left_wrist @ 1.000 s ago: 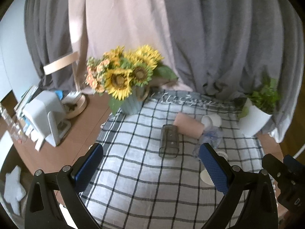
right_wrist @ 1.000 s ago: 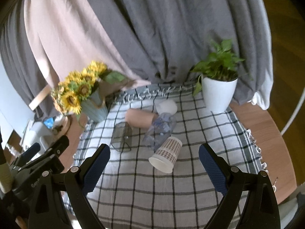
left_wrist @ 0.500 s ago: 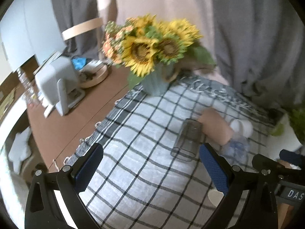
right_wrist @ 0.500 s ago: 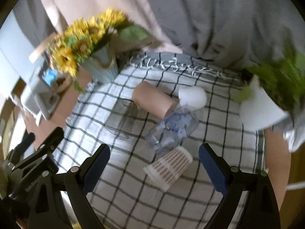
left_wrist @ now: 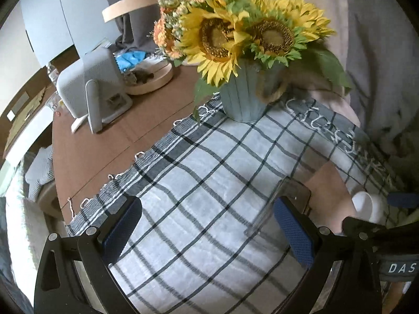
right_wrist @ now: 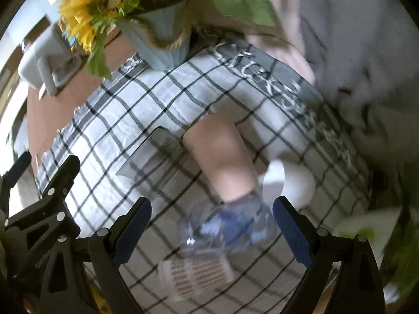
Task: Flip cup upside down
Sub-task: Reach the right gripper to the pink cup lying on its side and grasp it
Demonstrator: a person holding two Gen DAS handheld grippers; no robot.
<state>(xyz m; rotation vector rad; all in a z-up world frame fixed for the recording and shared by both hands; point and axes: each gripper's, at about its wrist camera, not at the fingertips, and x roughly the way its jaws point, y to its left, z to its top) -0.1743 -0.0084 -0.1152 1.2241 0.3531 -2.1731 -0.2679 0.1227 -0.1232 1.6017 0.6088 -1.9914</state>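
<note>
On the checked cloth point(right_wrist: 125, 110) five cups lie tipped; both grippers' jaws spread

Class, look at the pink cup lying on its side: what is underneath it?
Under the pink cup lies the checked cloth, which covers the table here. The cup's open end is hidden behind the clear blue-patterned cup, so its inside cannot be seen.

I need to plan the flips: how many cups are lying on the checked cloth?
5, all on their sides: smoky glass leftmost, pink cup beside it, white cup to its right, clear blue-patterned cup nearer, dotted paper cup nearest. Others may be hidden.
</note>
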